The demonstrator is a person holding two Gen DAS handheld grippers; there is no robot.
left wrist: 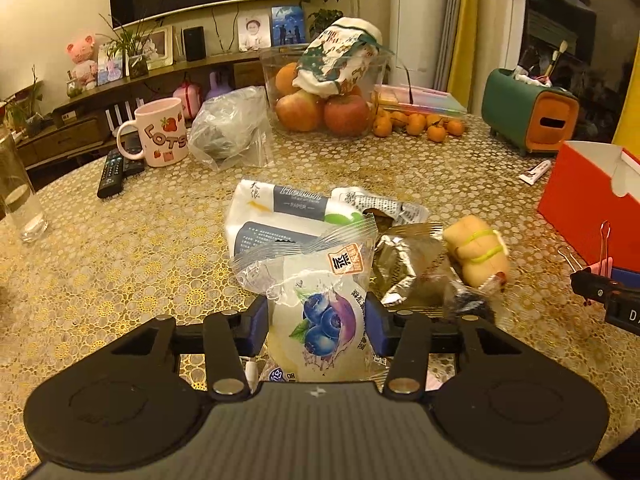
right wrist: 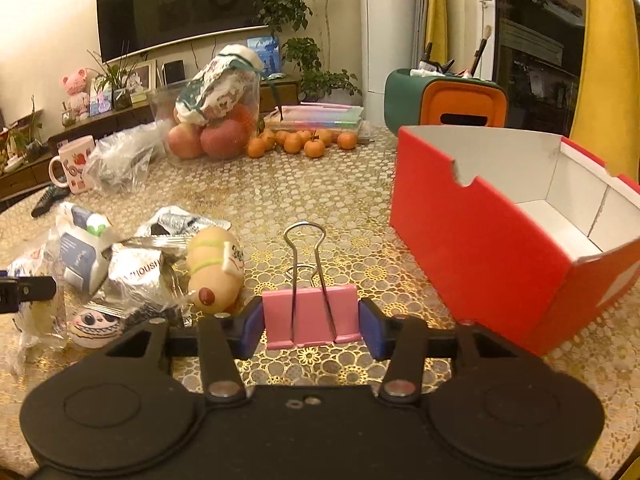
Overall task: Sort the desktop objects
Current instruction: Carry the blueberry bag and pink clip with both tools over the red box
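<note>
Sitting under warm light in a living room: a table (right wrist: 320,192) with a gold lace cloth, a television (right wrist: 180,4) behind. Gripping a blueberry snack packet (left wrist: 320,320) between the blue pads of the left gripper (left wrist: 317,326), beside a heap of wrappers (left wrist: 360,232). Clamping a pink binder clip (right wrist: 312,316), handles upright, in the right gripper (right wrist: 311,328), near the open red box (right wrist: 500,248) to its right.

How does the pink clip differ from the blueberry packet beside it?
The pink clip is small, rigid and opaque, with wire handles standing upright; the blueberry packet is larger, soft, crinkly and partly see-through. The clip sits in the right hand-held gripper, the packet in the left. Both are clamped between blue pads.
</note>
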